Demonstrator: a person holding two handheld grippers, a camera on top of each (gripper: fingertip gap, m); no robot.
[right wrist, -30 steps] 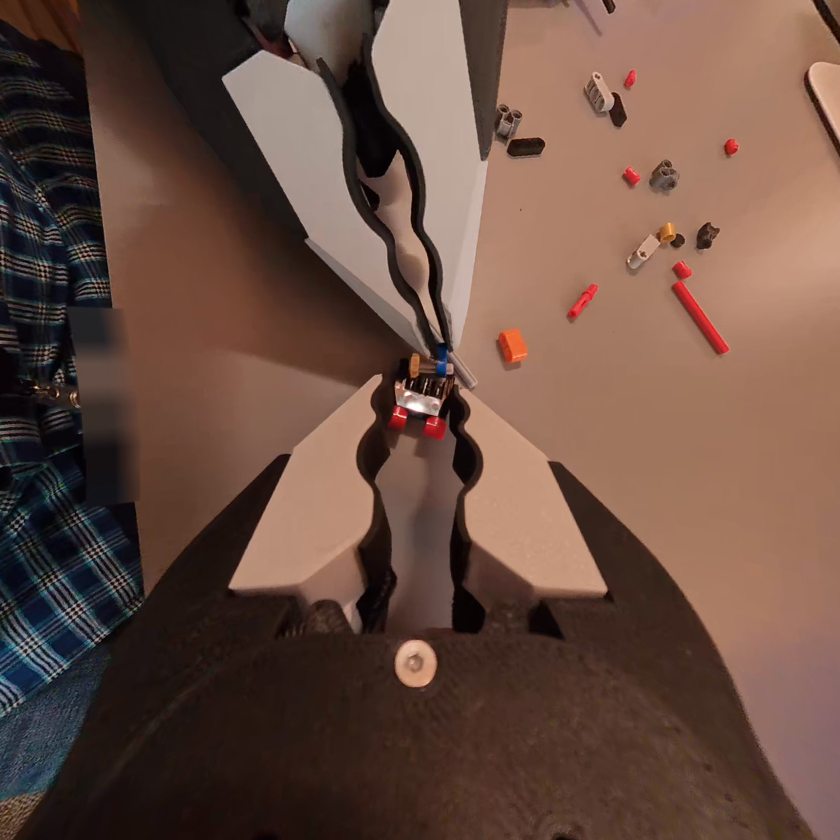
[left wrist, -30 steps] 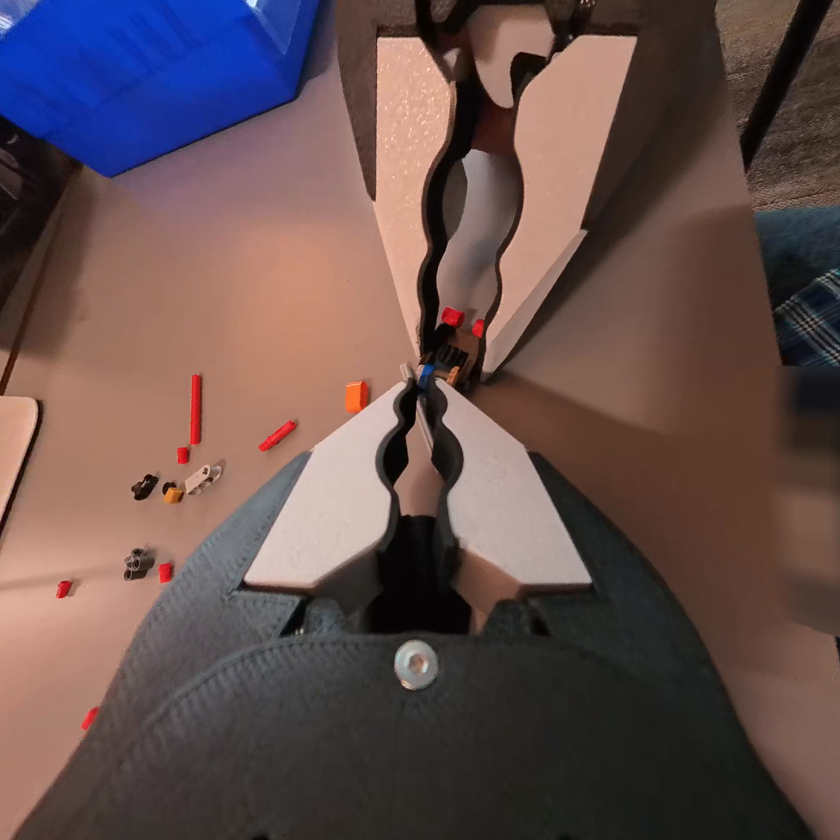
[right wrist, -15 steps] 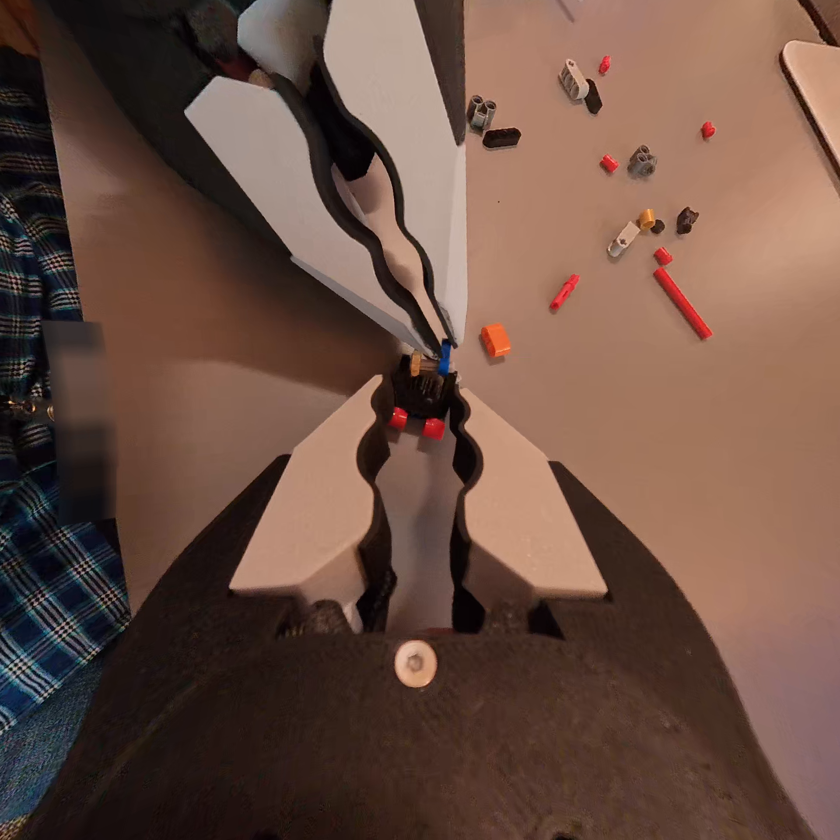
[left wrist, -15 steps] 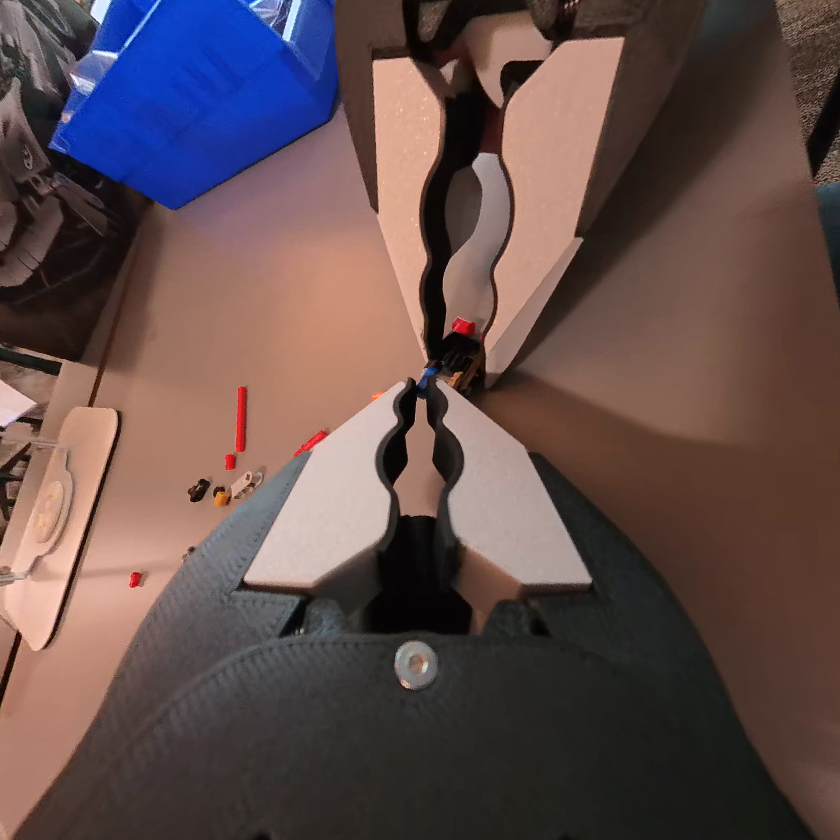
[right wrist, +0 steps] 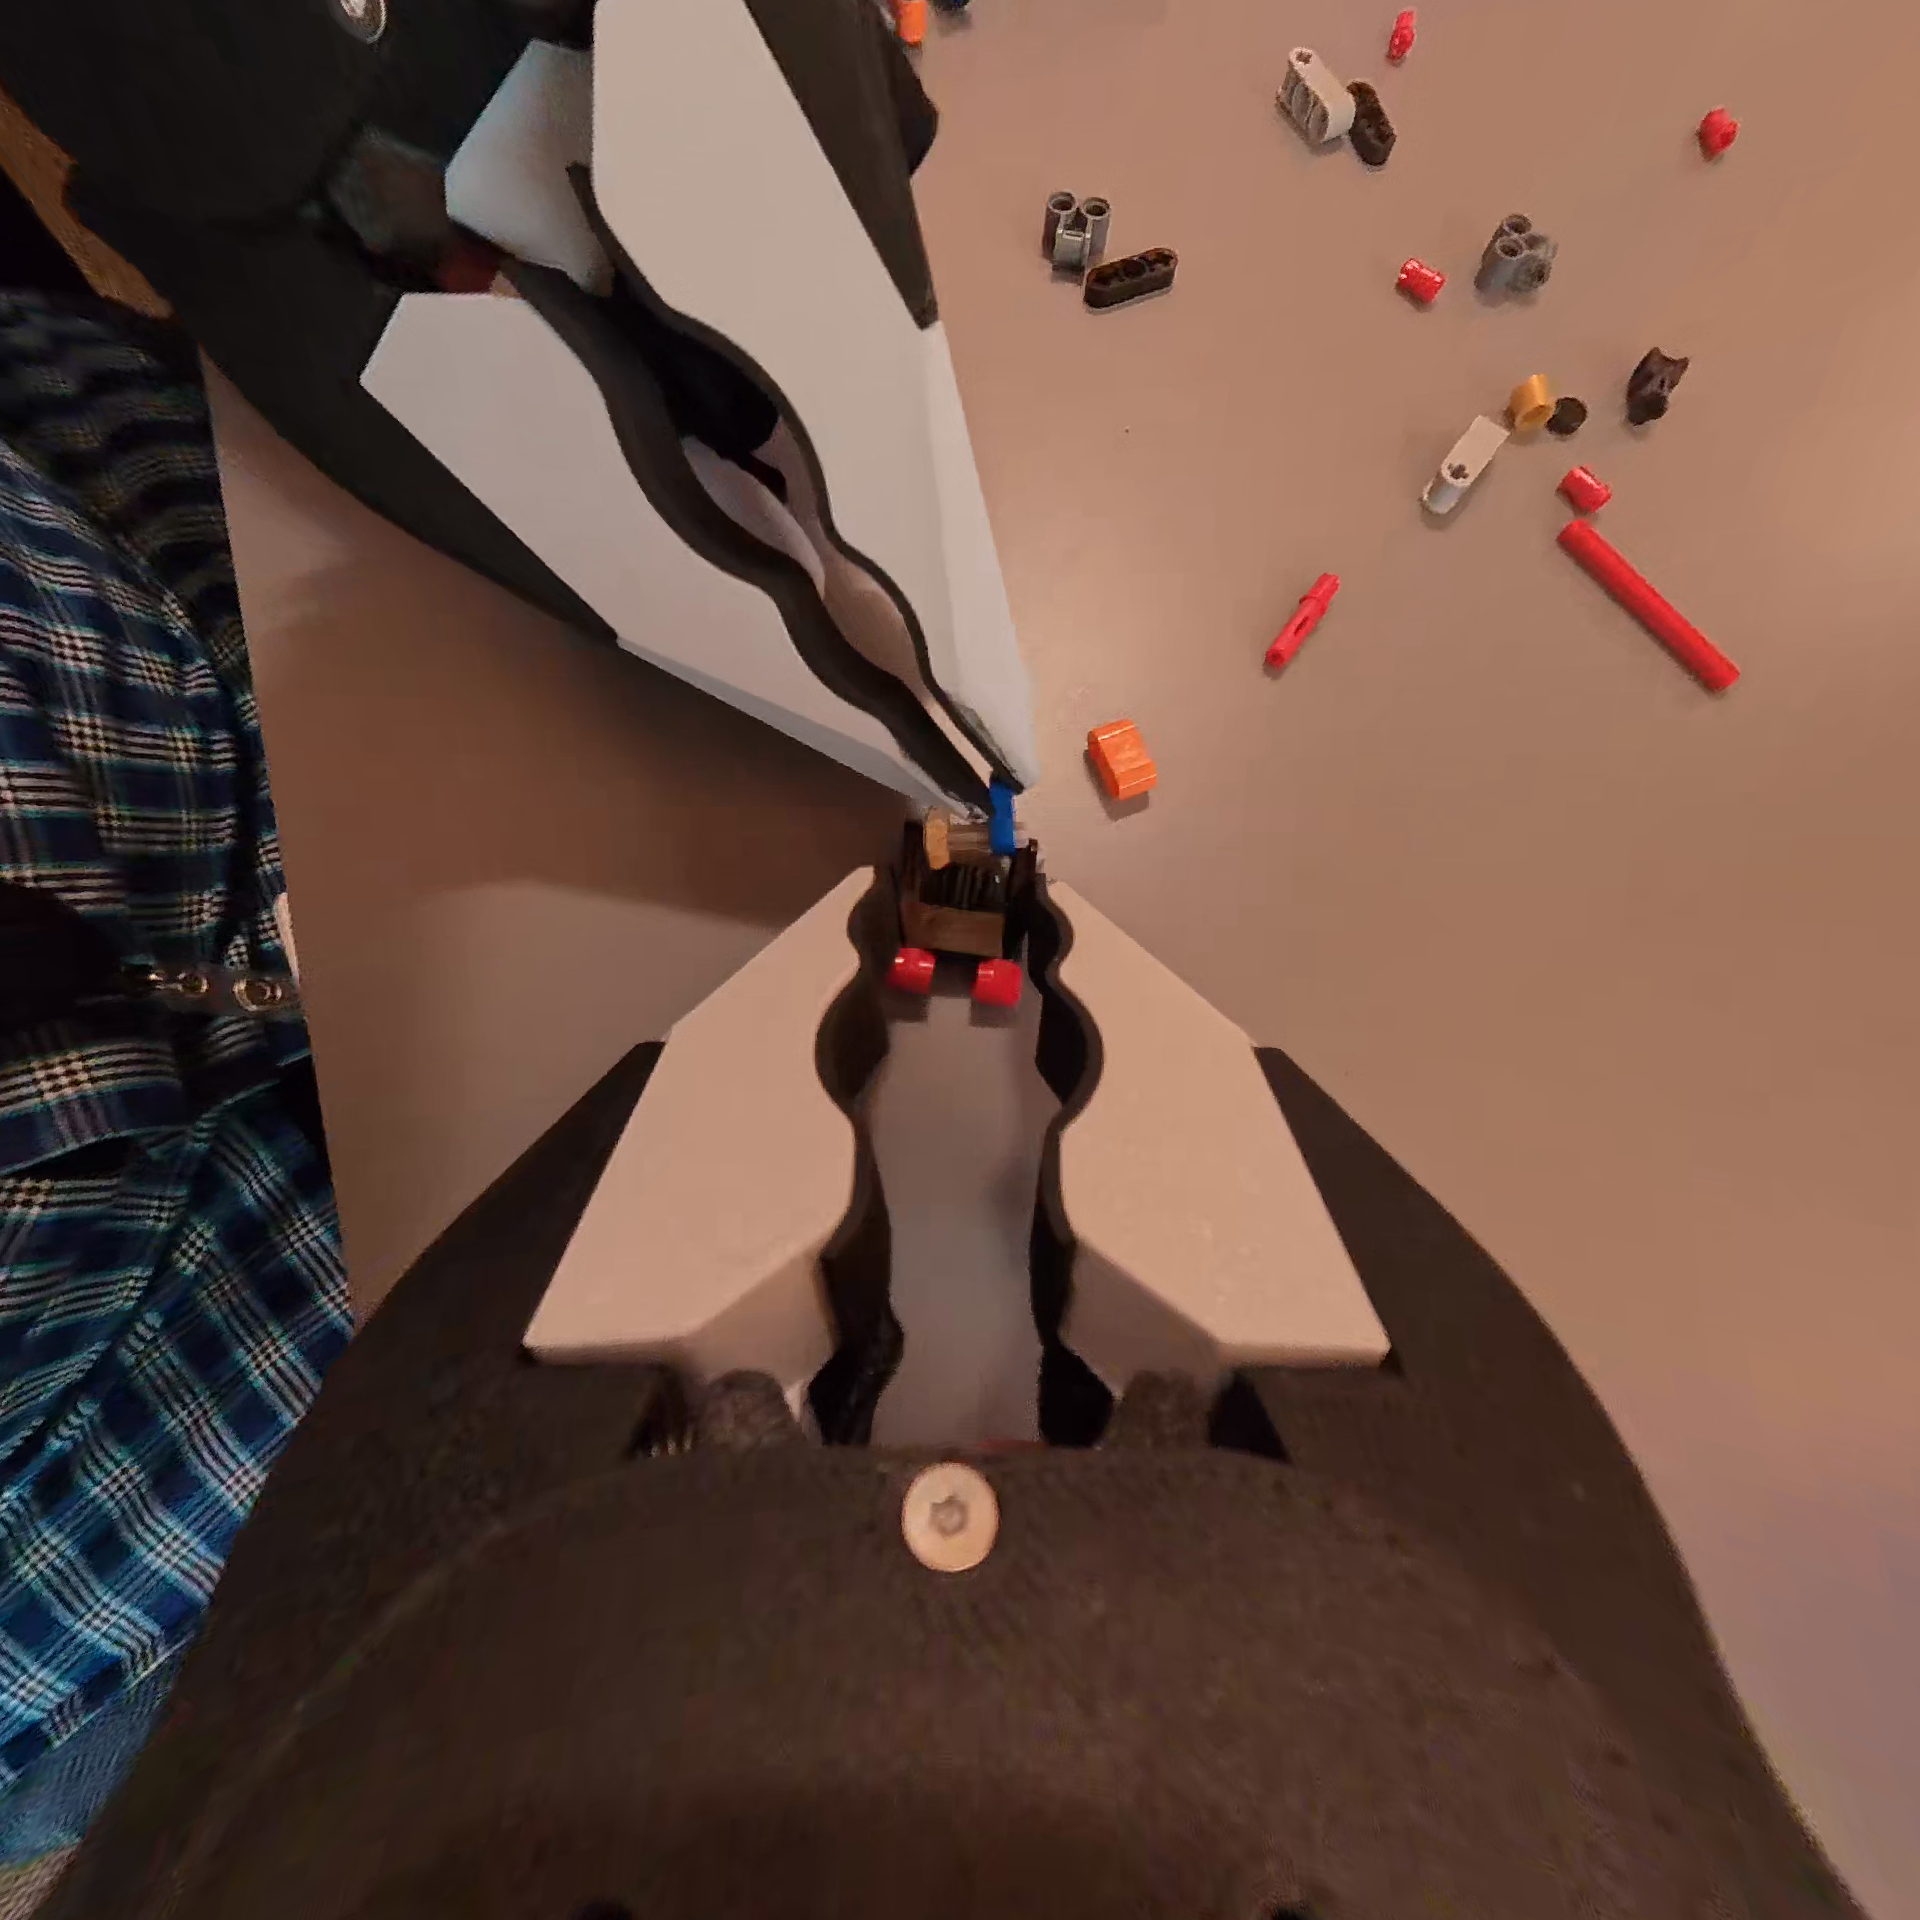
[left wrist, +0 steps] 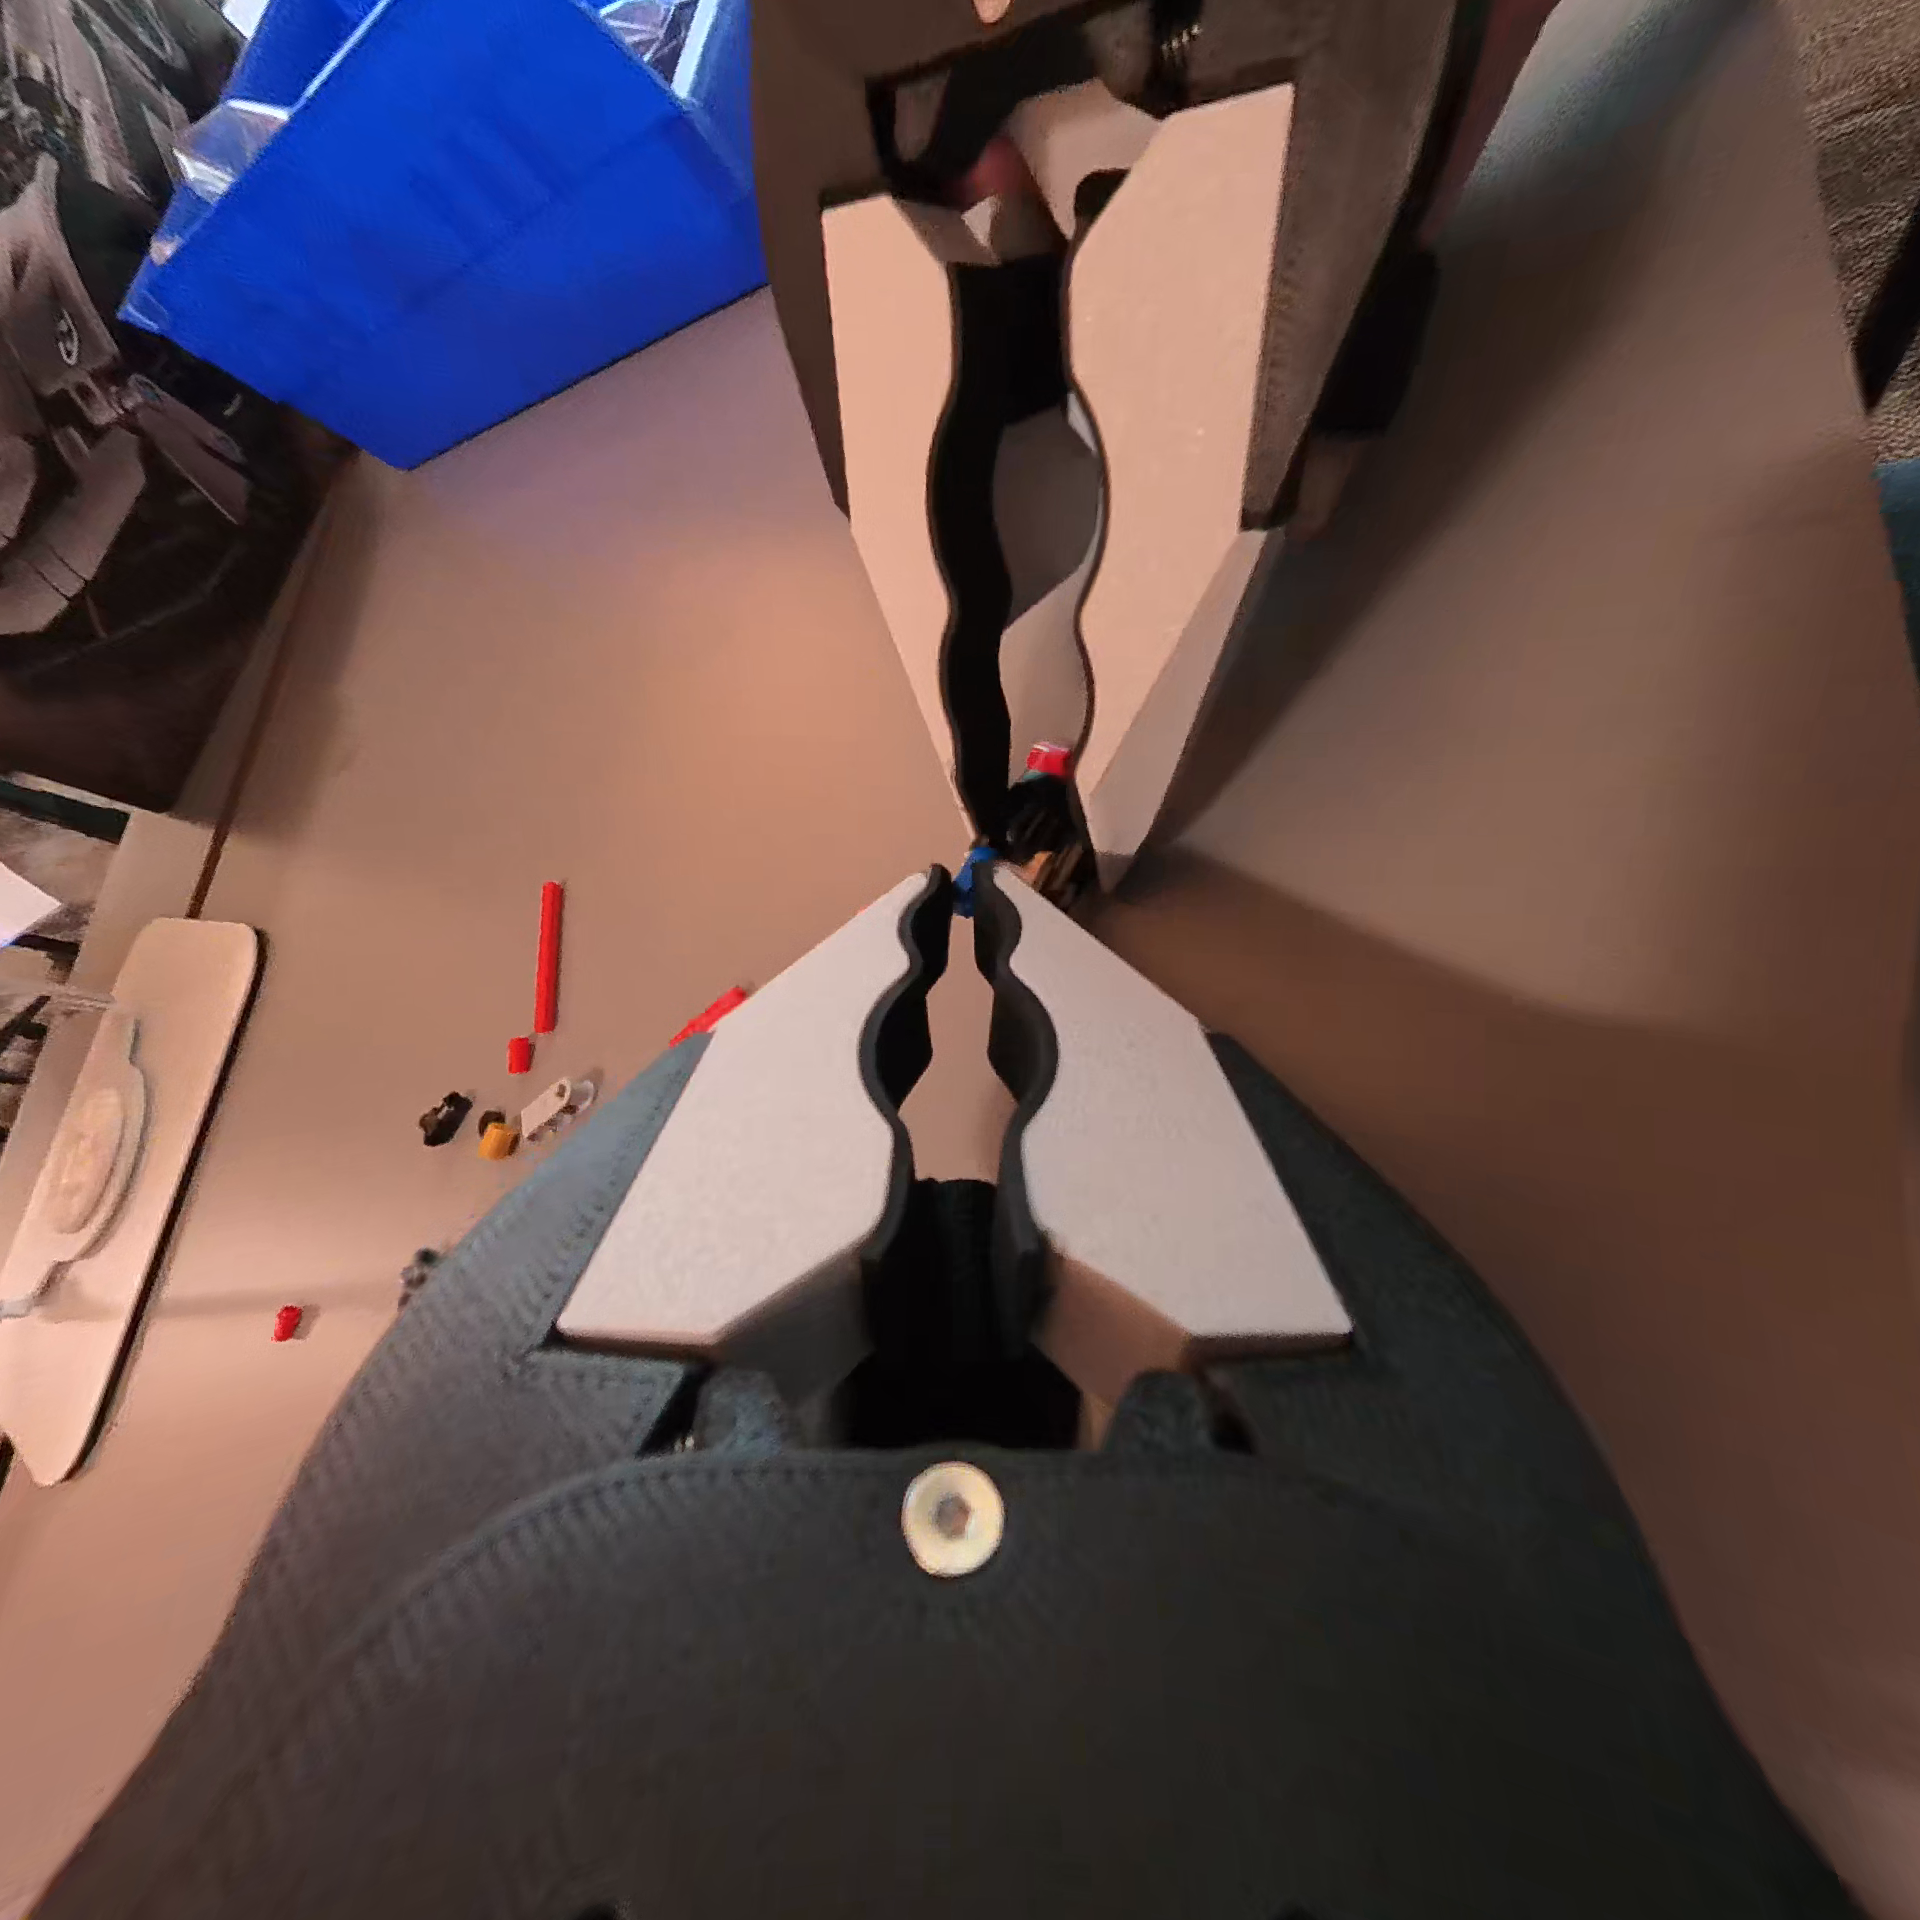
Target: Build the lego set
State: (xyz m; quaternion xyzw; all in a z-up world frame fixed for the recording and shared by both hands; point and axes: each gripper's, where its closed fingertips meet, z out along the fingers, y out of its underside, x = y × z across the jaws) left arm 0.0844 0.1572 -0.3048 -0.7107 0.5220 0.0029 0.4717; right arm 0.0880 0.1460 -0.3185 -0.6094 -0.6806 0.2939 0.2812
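Observation:
My right gripper (right wrist: 951,894) is shut on a small black lego assembly (right wrist: 956,909) with two red pegs at its near end and a tan piece at its far end. It also shows in the left wrist view (left wrist: 1039,816). My left gripper (left wrist: 964,891) is shut on a small blue pin (left wrist: 971,871), whose far end touches the assembly. In the right wrist view the left gripper (right wrist: 997,784) comes in from the upper left, with the blue pin (right wrist: 1001,816) at its tip. Both are held above the table.
Loose pieces lie on the tan table (right wrist: 1455,1039): an orange brick (right wrist: 1120,758), a long red axle (right wrist: 1647,618), a red pin (right wrist: 1301,620), grey and black connectors (right wrist: 1515,255). A blue bin (left wrist: 447,208) stands far left. A person's plaid sleeve (right wrist: 125,1143) is at left. Both grippers' tips are close together, under 4 cm apart.
Both grippers have risen and tilted together with the pin and assembly still joined tip to tip. The grey piece seen beside the blue pin a second ago no longer shows.

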